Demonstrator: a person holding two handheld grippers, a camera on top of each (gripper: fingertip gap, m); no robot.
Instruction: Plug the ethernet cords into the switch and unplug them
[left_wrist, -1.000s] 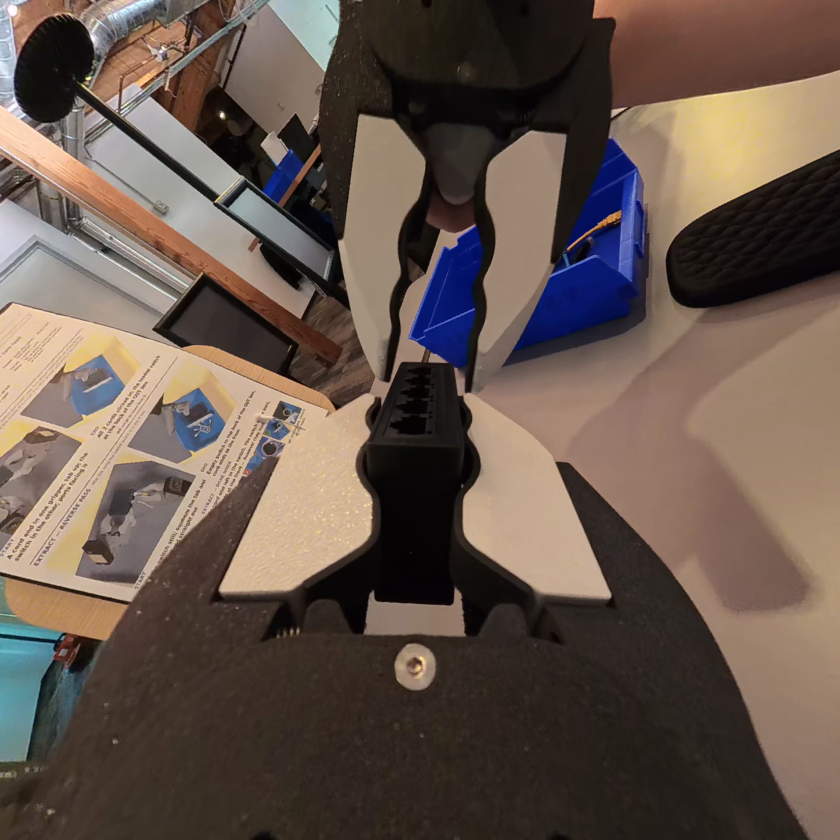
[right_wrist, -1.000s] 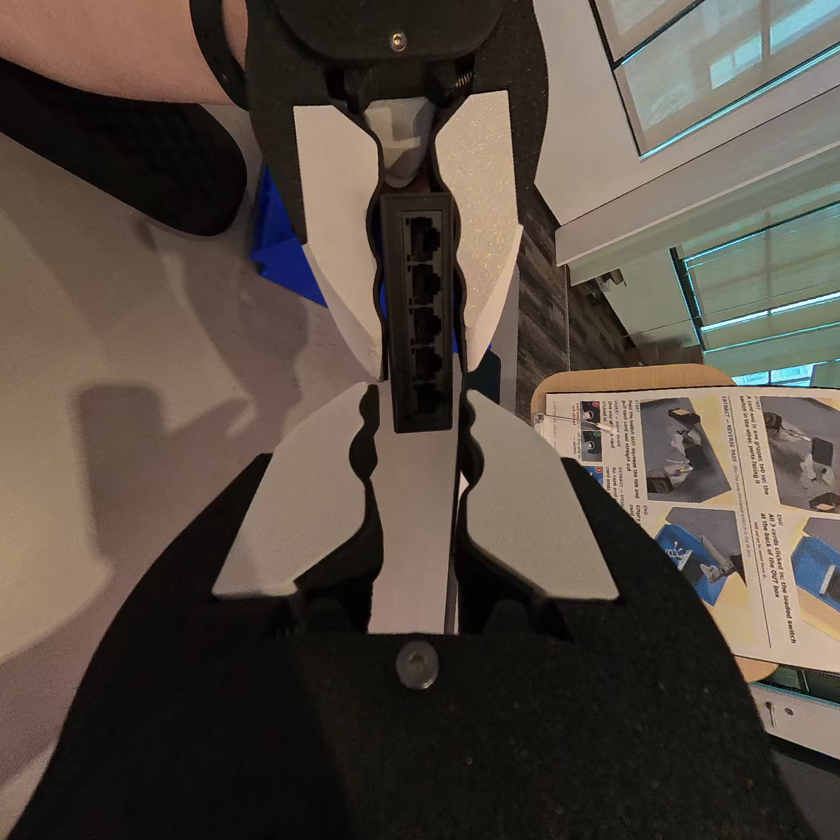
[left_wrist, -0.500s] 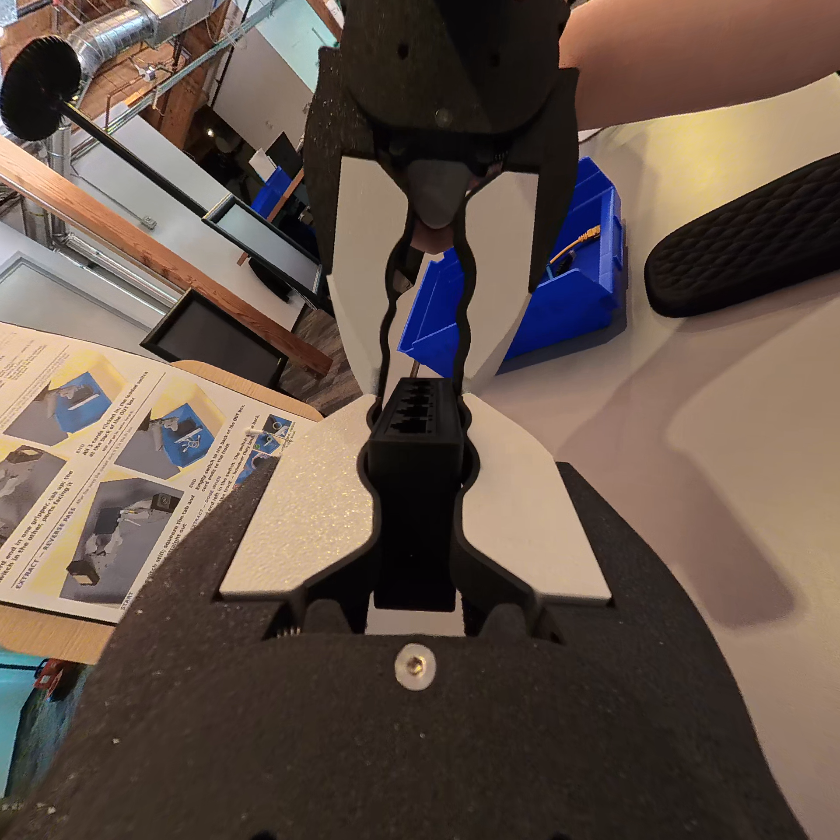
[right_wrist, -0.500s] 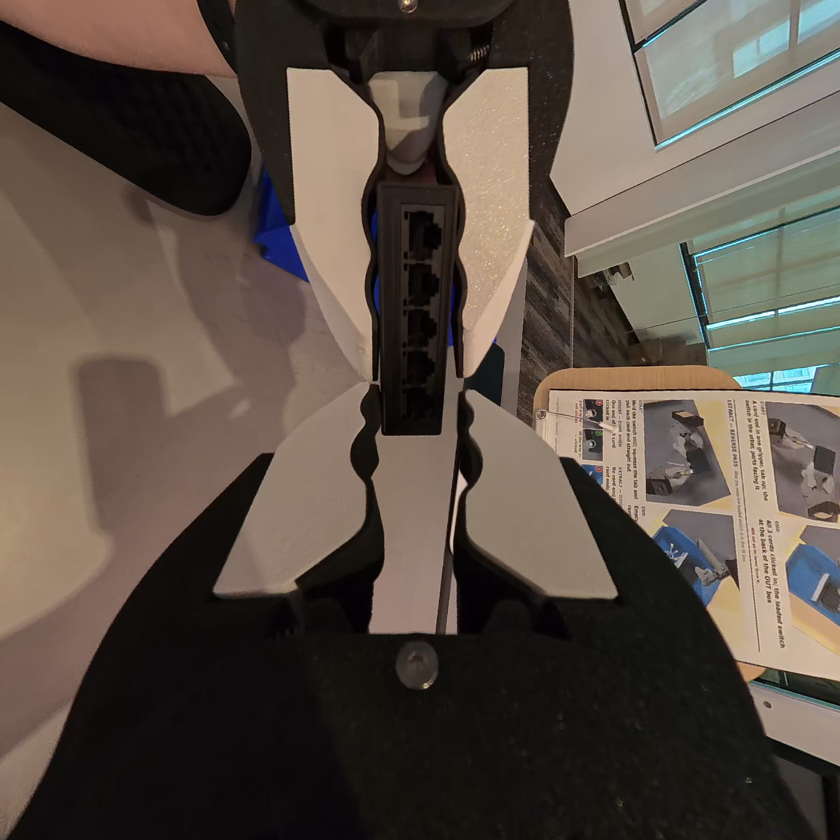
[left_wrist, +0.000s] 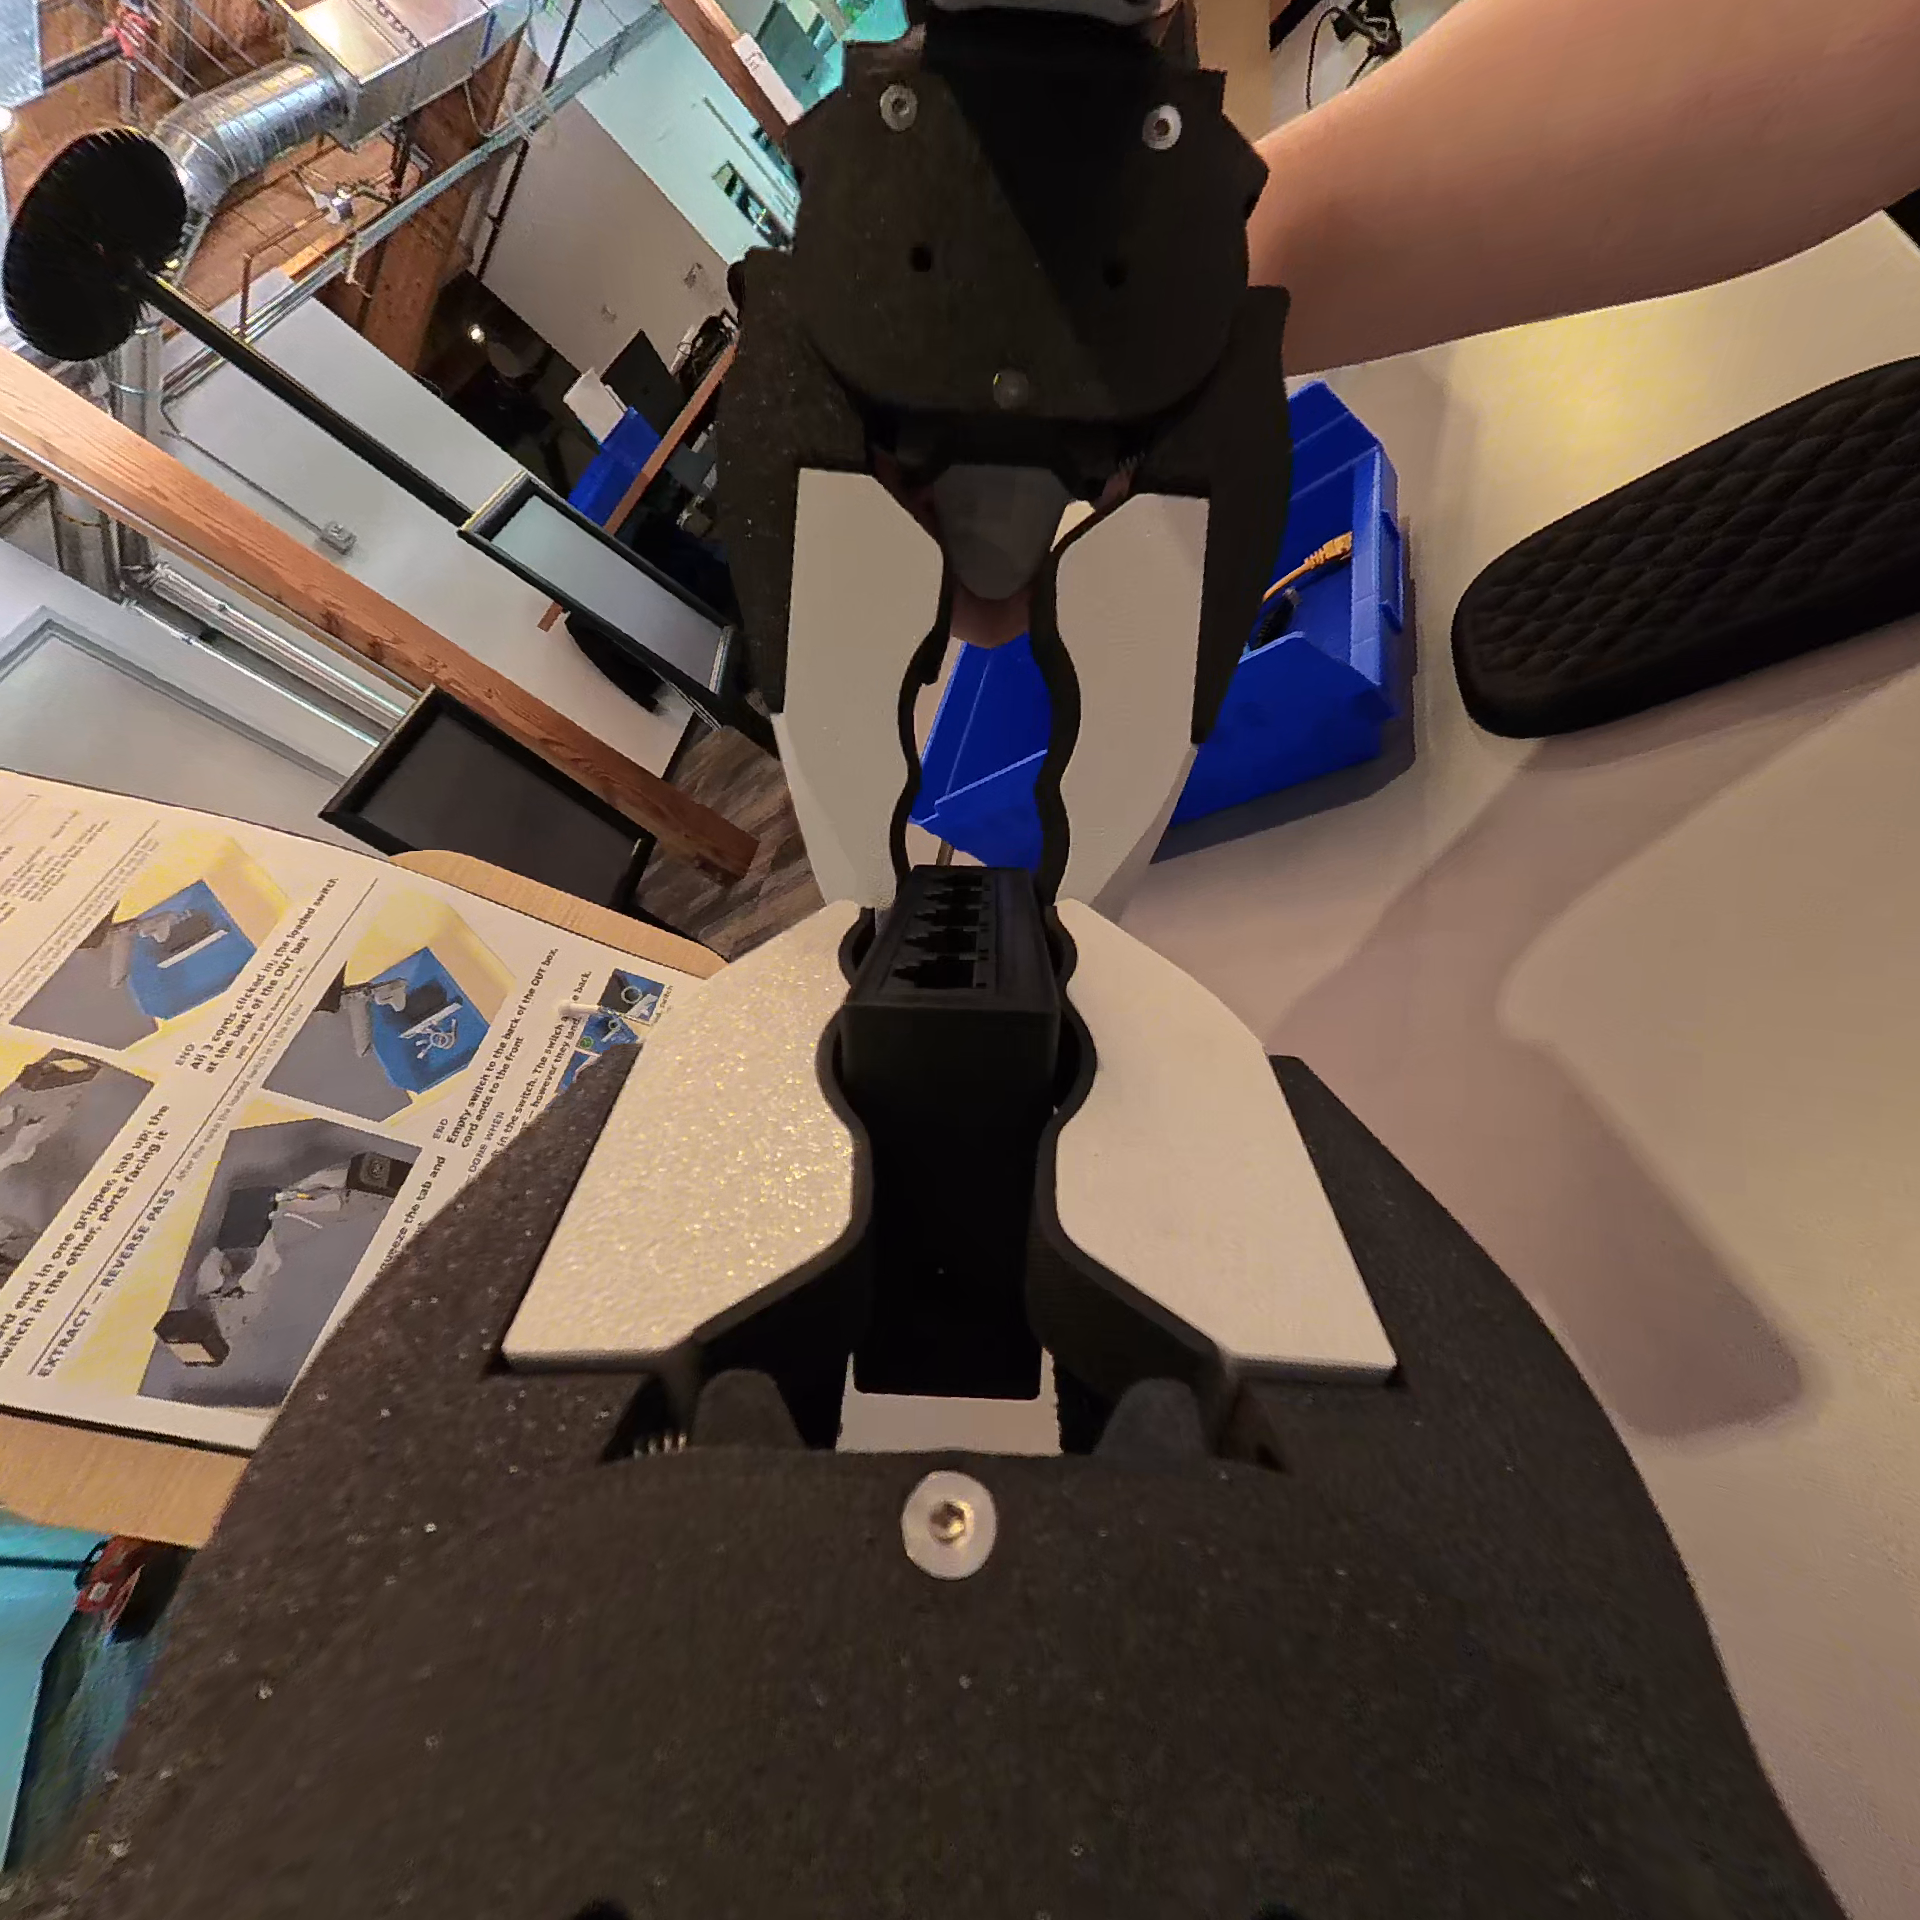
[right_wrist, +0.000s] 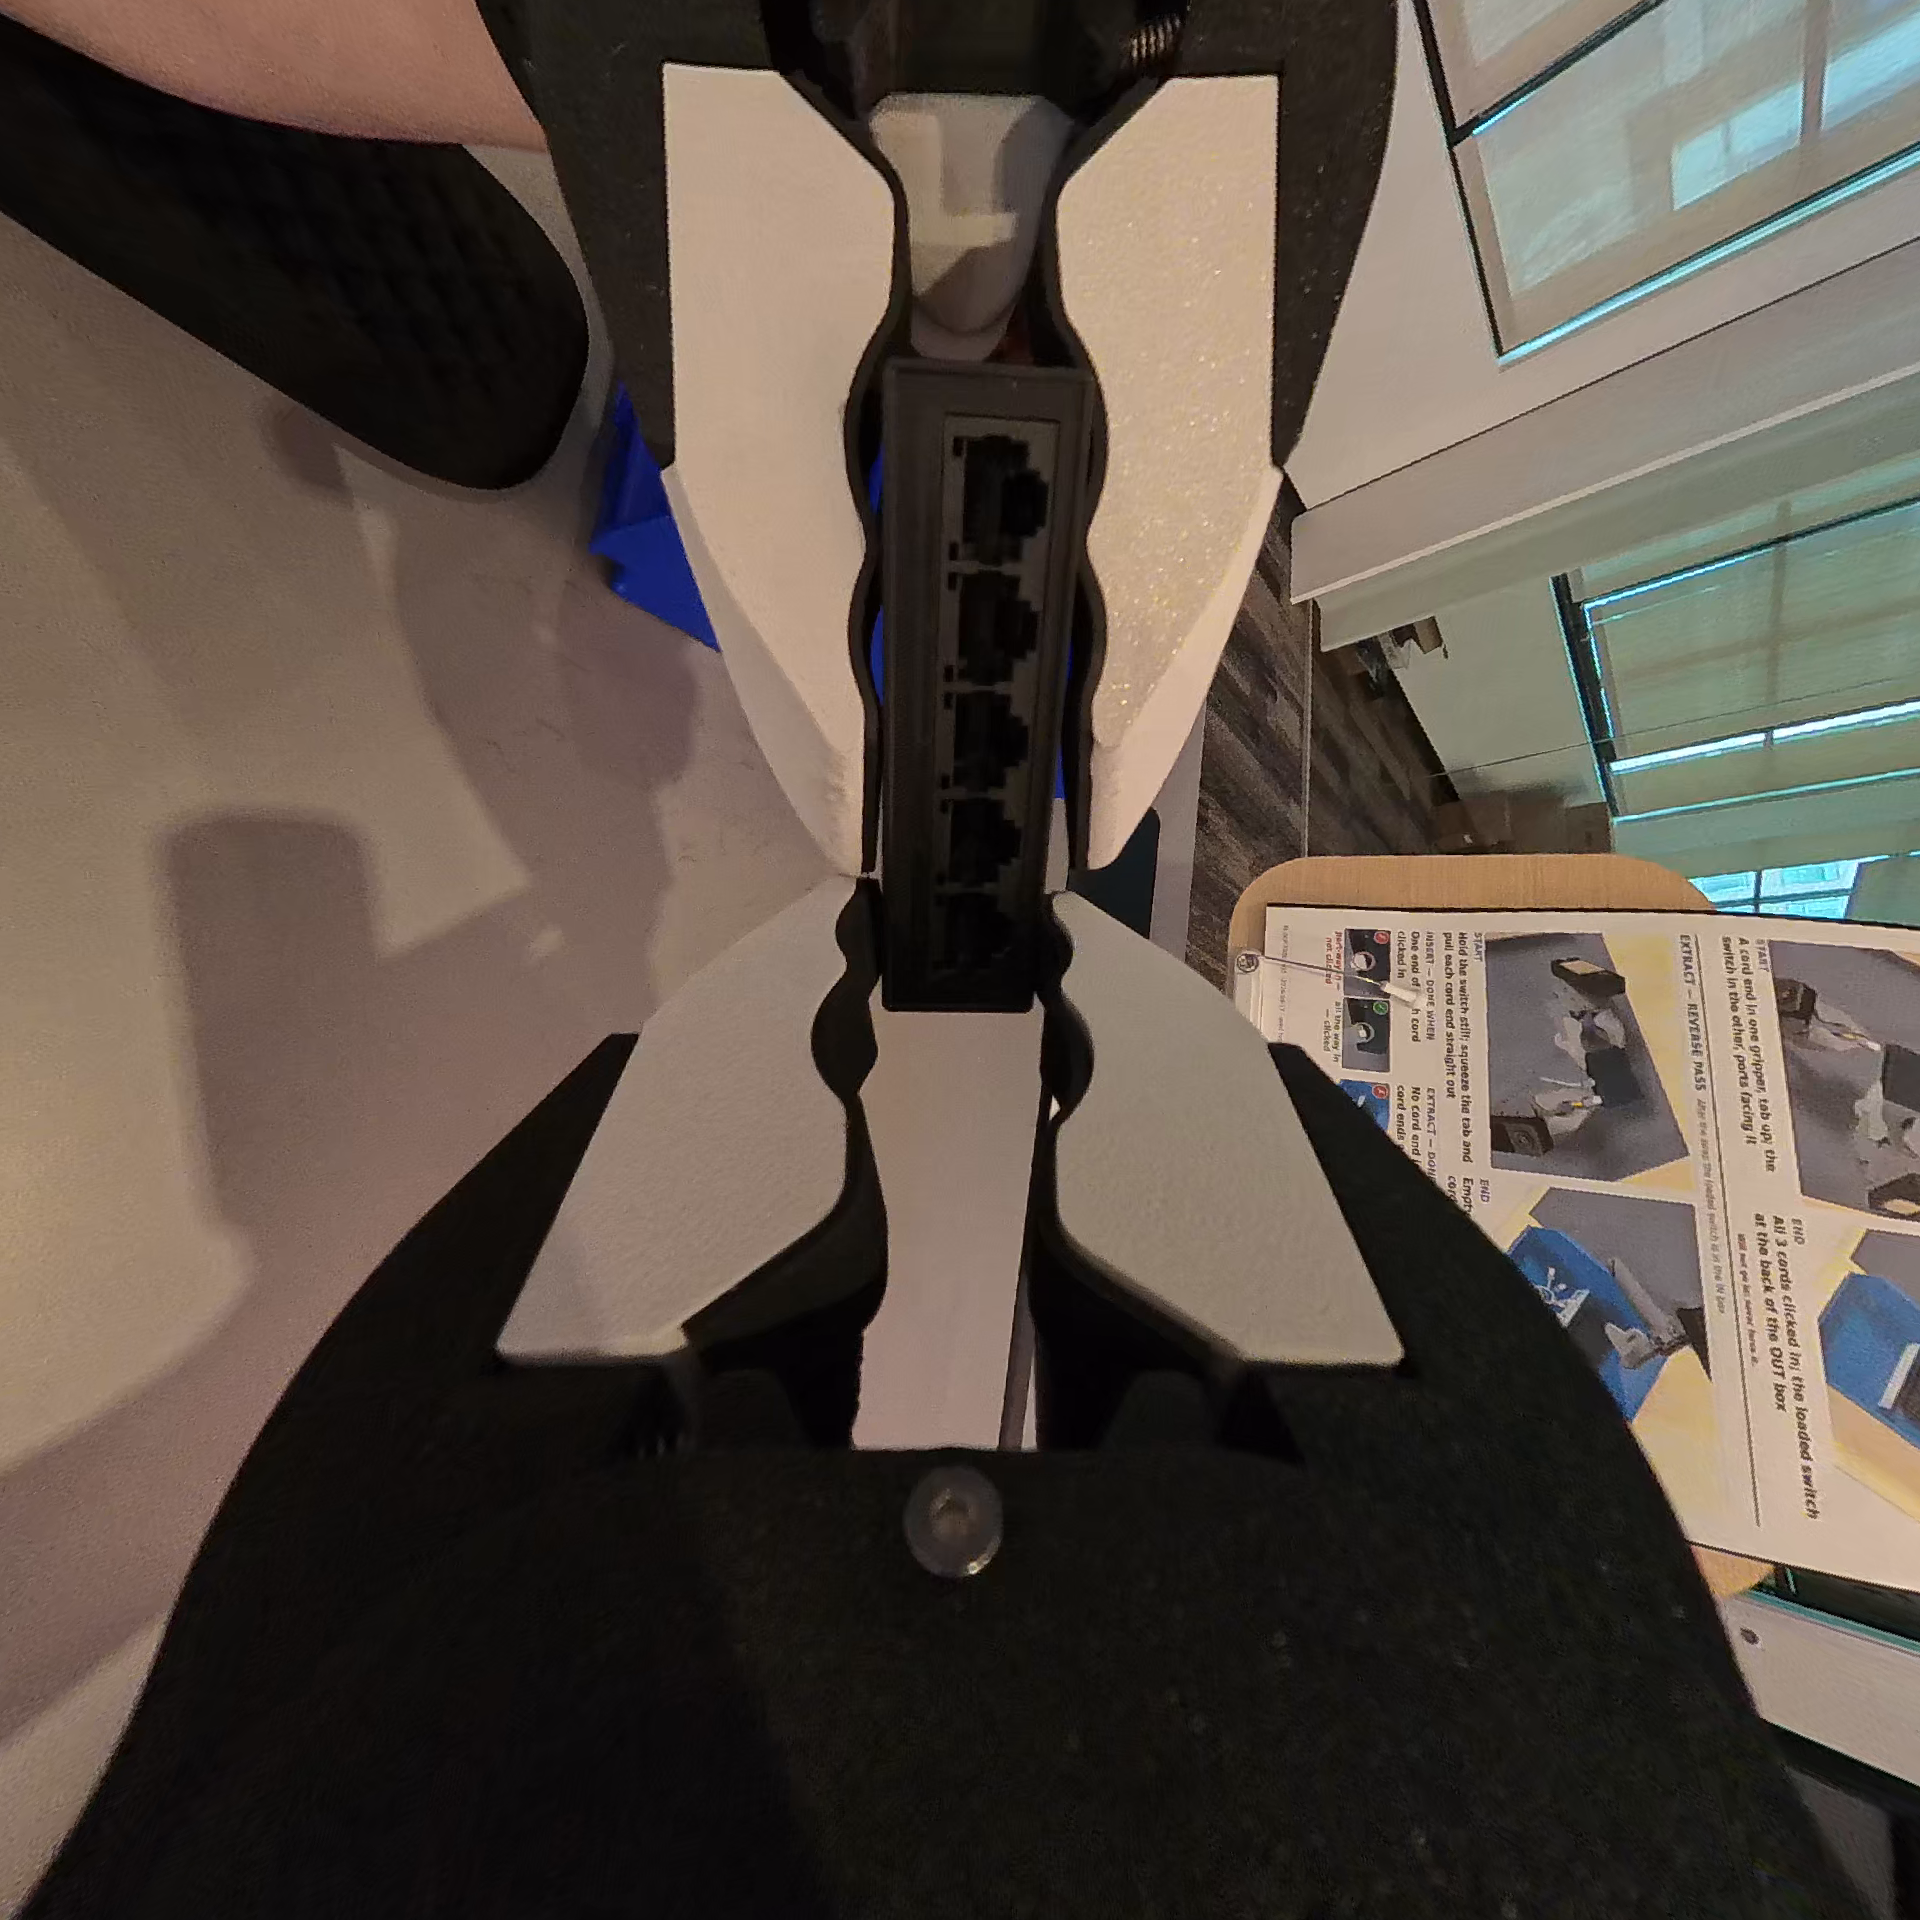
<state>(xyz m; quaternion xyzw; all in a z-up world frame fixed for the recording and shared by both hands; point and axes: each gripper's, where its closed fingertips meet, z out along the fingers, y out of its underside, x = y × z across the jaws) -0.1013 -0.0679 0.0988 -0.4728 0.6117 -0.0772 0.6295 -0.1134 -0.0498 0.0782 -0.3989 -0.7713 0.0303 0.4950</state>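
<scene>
Black switch (left_wrist: 951, 1091) sits clamped in left tongs (left_wrist: 956, 935); right tongs (right_wrist: 956, 925) spread around its end.

The blue bin (left_wrist: 1299, 675) at one o'clock is mostly hidden behind the right gripper (left_wrist: 977, 831); its orange cord (left_wrist: 1325, 549) barely shows. Whether the right gripper touches the switch (right_wrist: 977, 686) cannot be told.

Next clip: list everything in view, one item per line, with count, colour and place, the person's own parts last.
switch: 1, black, clamped in the left tongs, ports empty
bin: 1, blue, on the table beyond the tongs
cord: 1 visible, orange, in the bin
pad: 1, black, right on the table
sheet: 1, white and yellow, on a wooden board
table: 1, white
left tongs: shut on the switch
right tongs: open around the switch's end
</scene>
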